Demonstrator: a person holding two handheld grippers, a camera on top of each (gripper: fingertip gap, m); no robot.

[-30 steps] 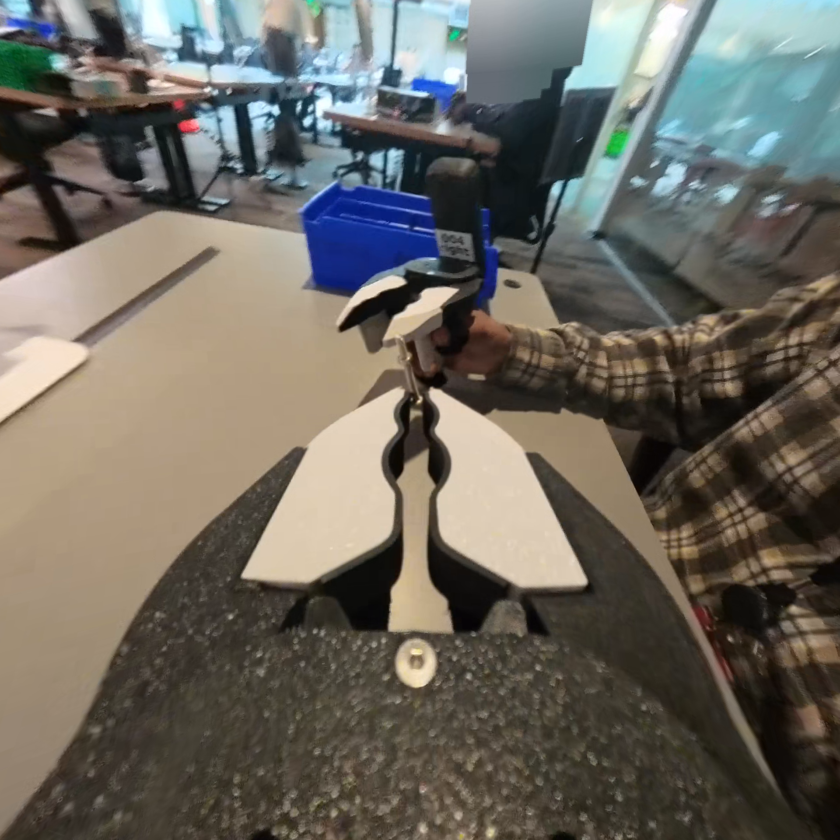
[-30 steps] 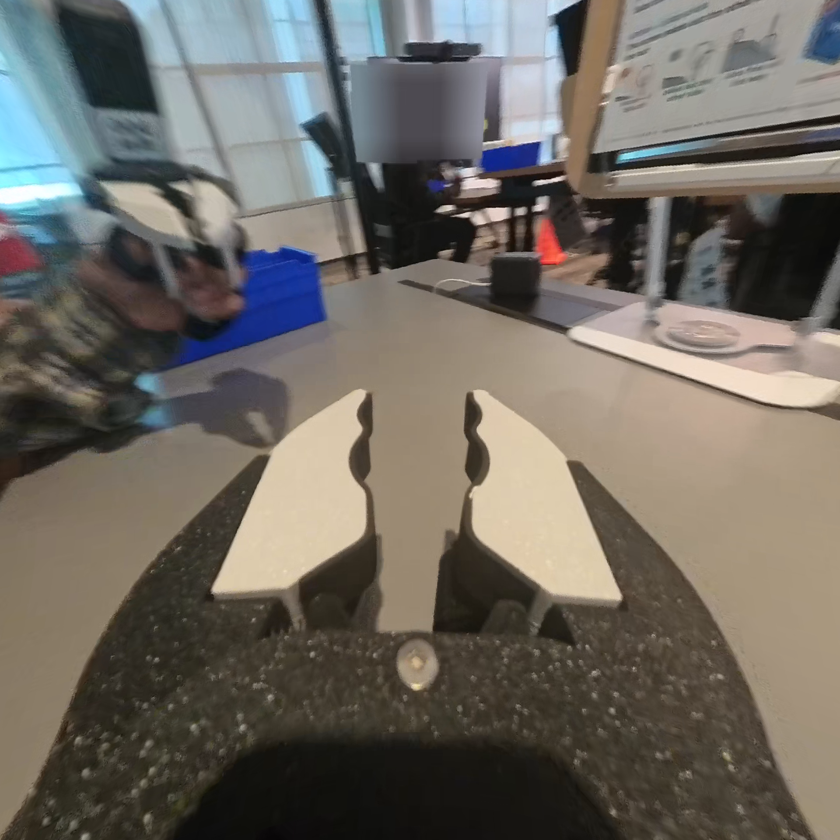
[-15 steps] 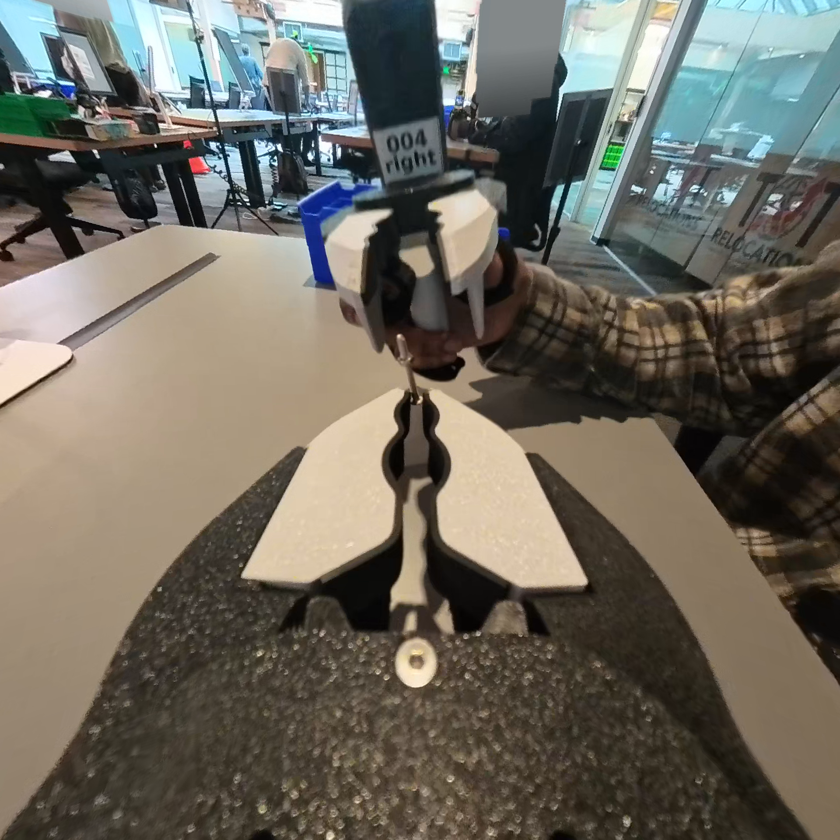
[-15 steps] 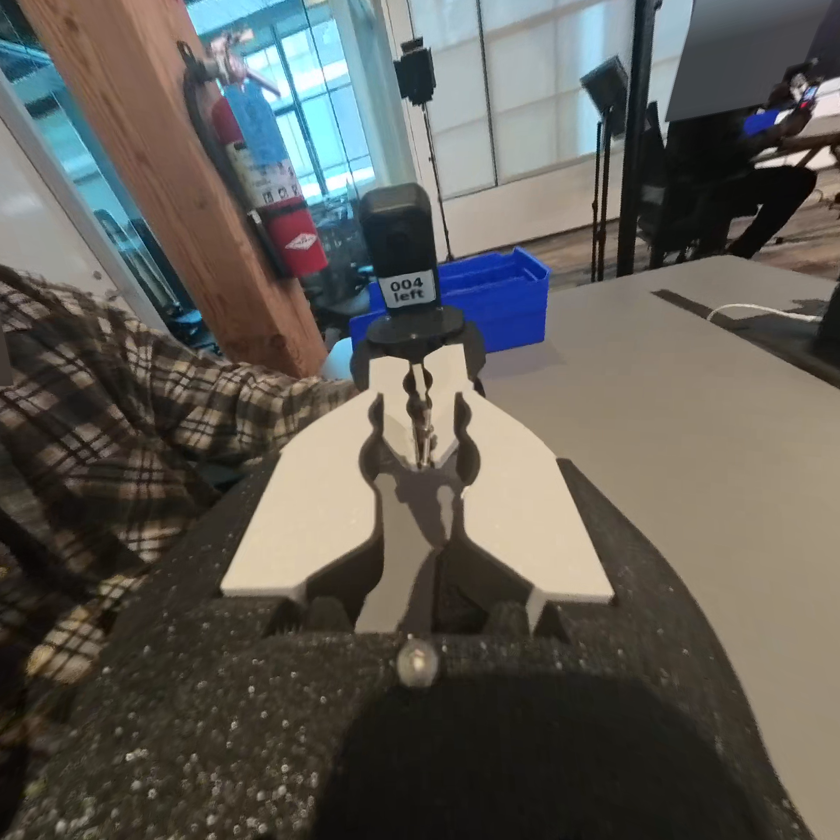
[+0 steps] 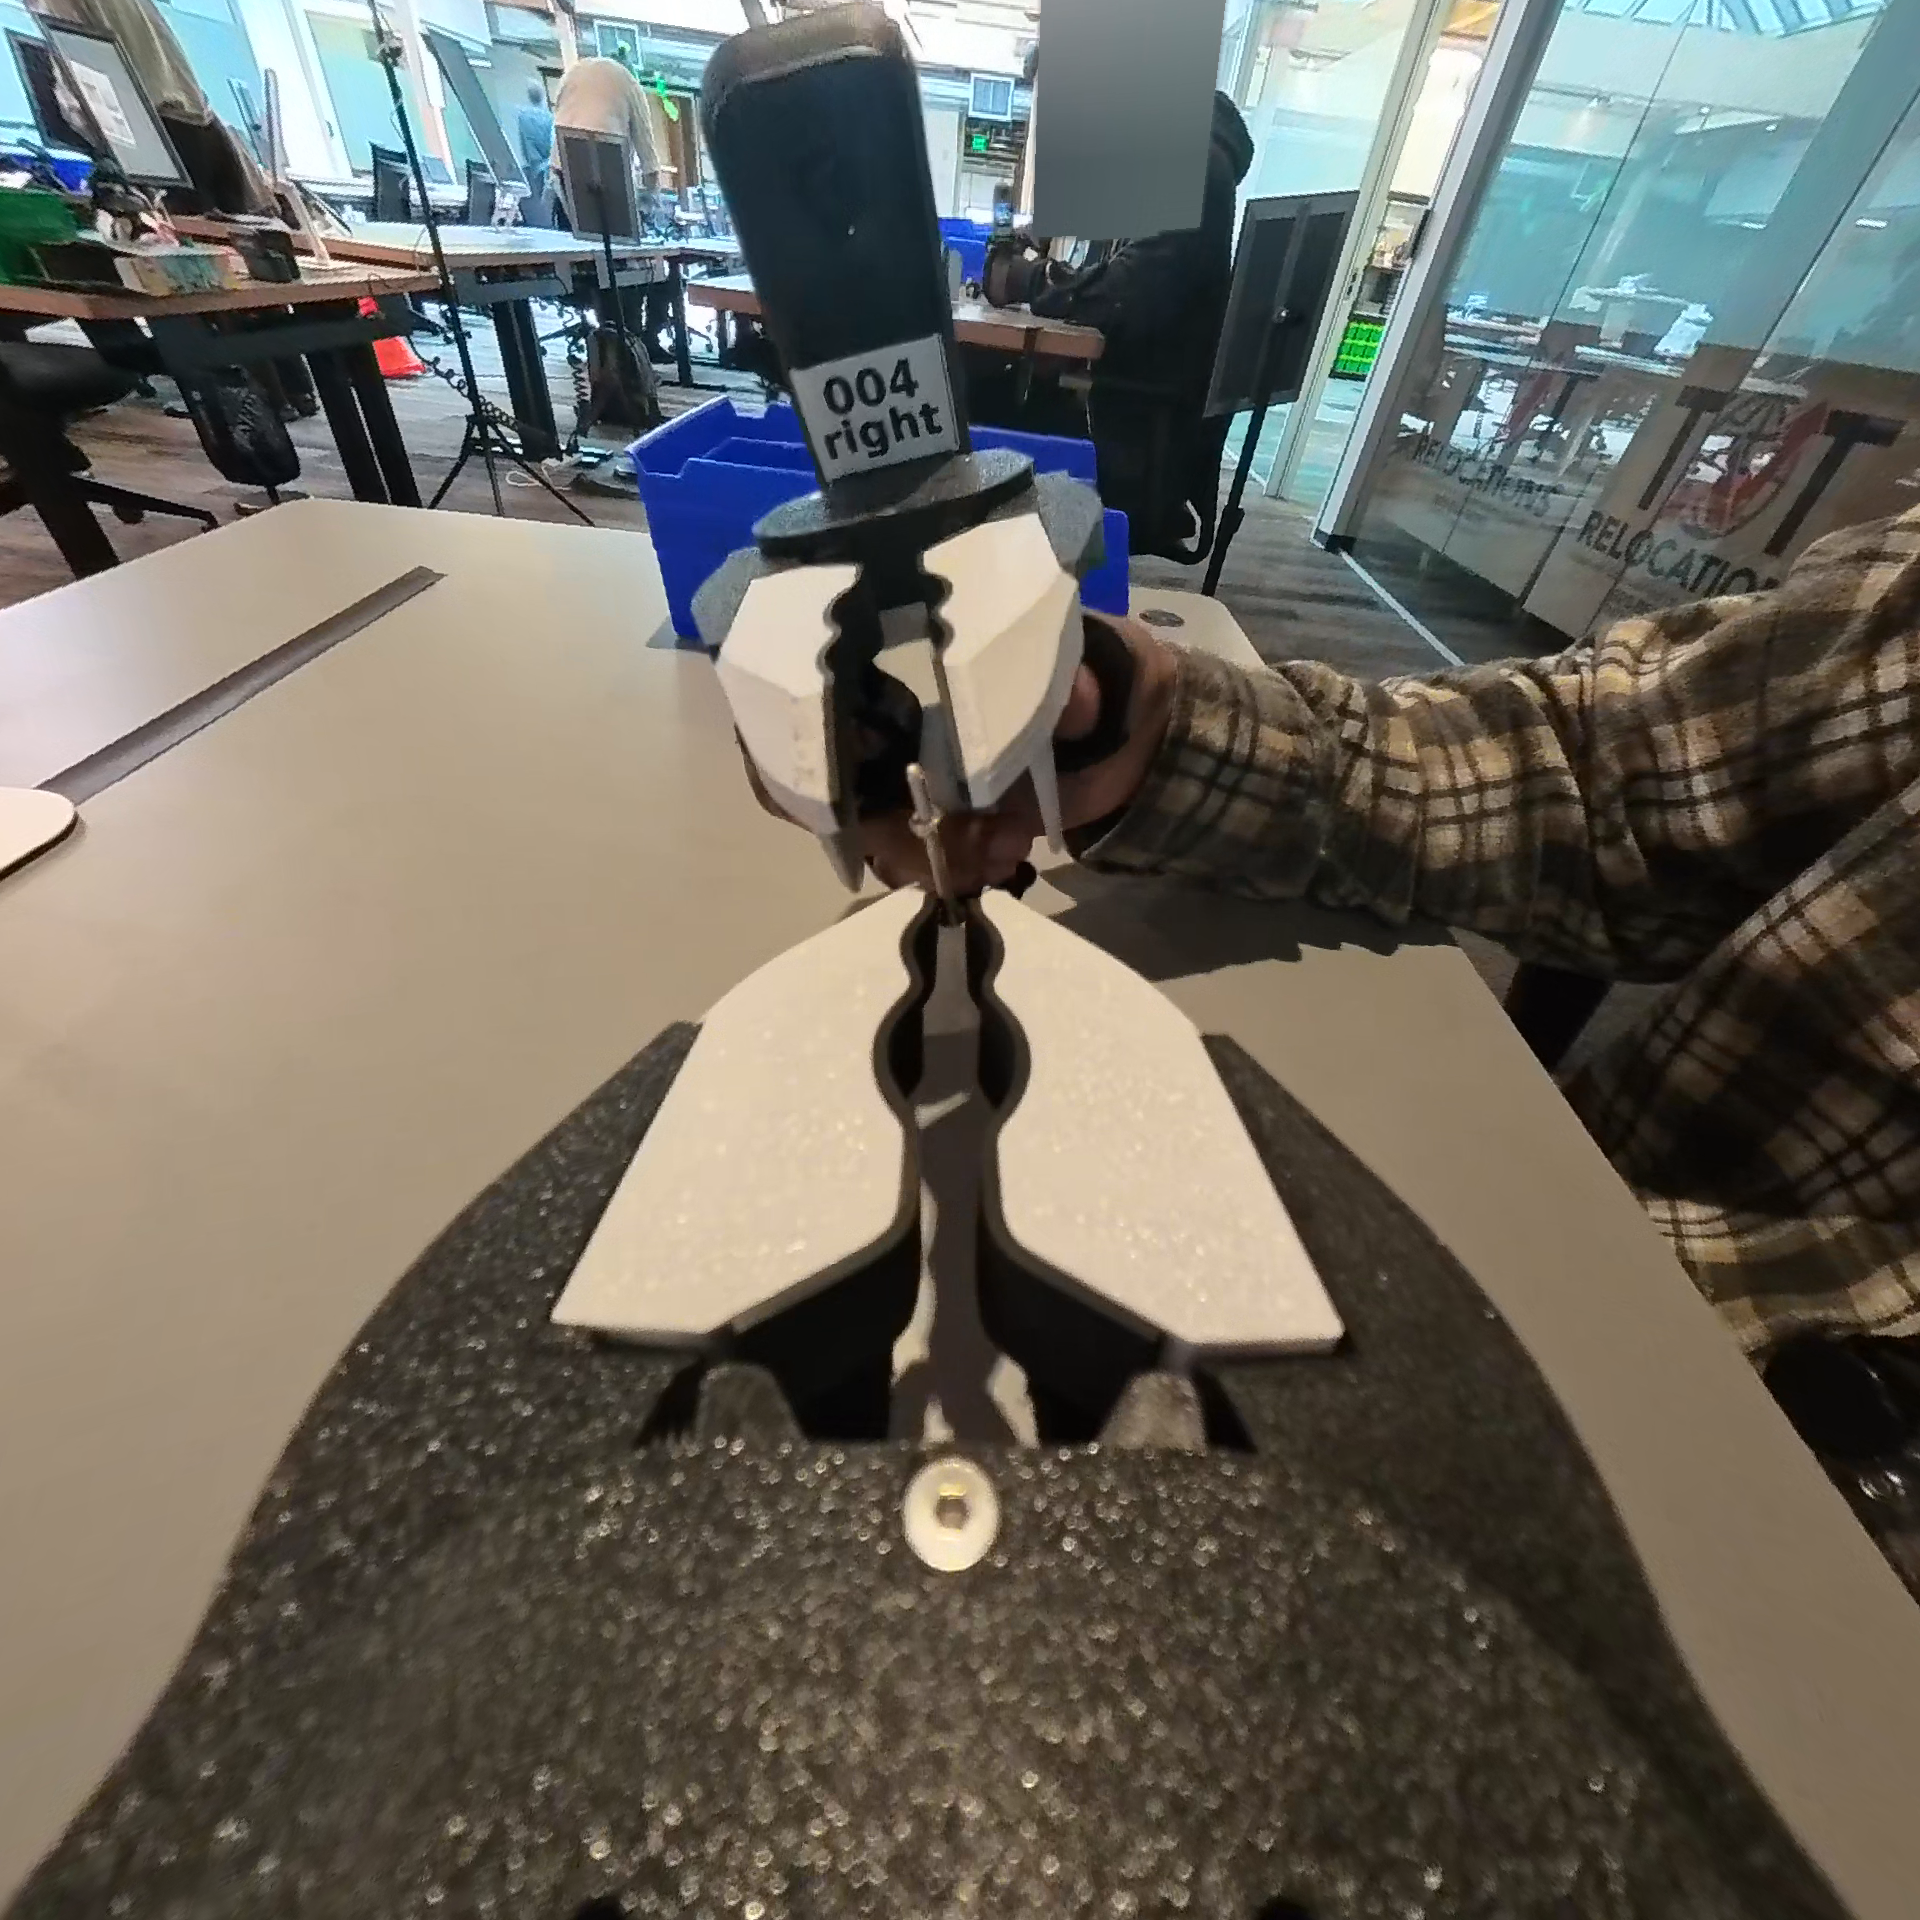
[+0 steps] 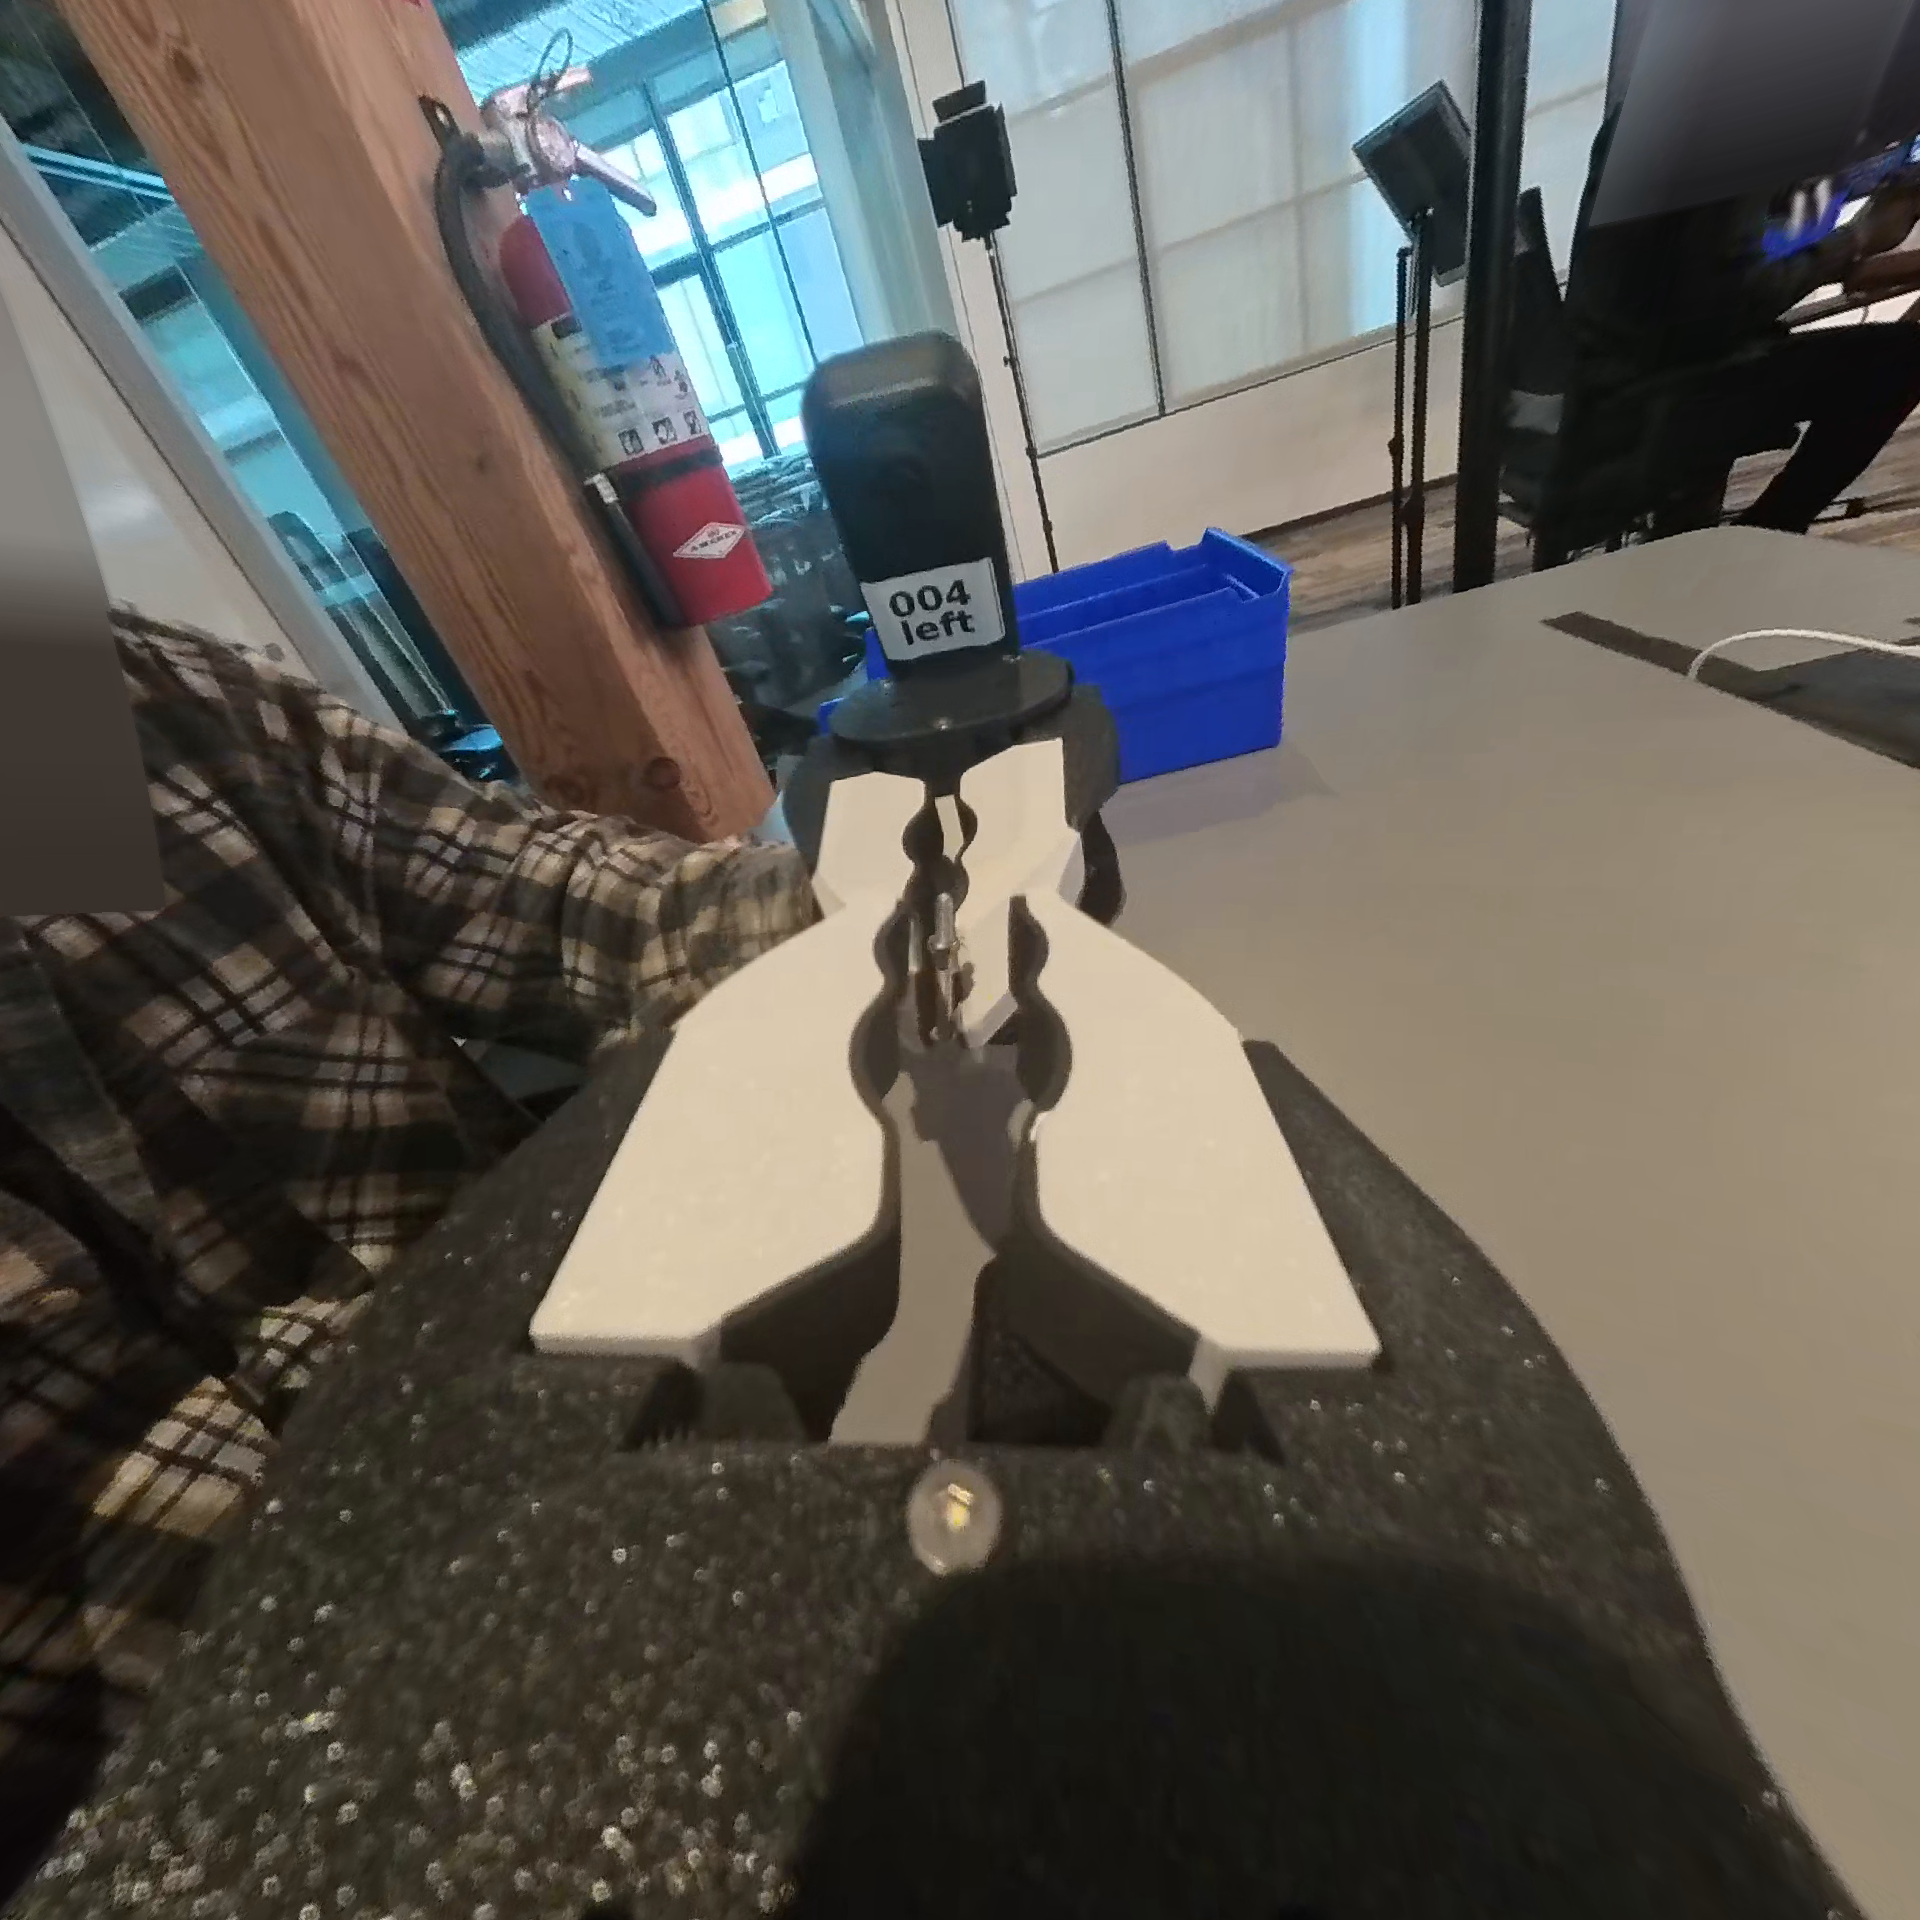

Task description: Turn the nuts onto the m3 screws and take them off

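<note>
Above a grey table (image 5: pixel 416 935), 2 hand-held grippers meet tip to tip over a single small screw (image 5: pixel 928 836). The left gripper (image 5: pixel 948 914), seen along its own white fingers (image 5: pixel 790 1143), has them drawn nearly together, the tips pinching the lower end of the thin metal screw, which stands tilted up and away from them. A small nut (image 5: pixel 923 826) sits partway along the shank, clear of both sets of tips.

The right gripper (image 5: pixel 935 821) faces the left one from just beyond, held by a hand (image 5: pixel 1101 727) in a plaid sleeve (image 5: pixel 1507 790). Its fingers stand somewhat apart with a clear gap between them, and the screw's upper end lies in that gap; whether the tips touch the screw or nut cannot be told.

From the right wrist view, the right gripper (image 6: pixel 951 935) shows that same gap between its white fingers (image 6: pixel 748 1164), with the screw (image 6: pixel 940 940) in line with it and the left gripper (image 6: pixel 935 997) closed on the screw's far end behind. The nut is too small to make out there.

A blue bin (image 5: pixel 717 520) stands at the table's far edge; a red fire extinguisher (image 6: pixel 665 488) hangs on a wooden post (image 6: pixel 343 343).
</note>
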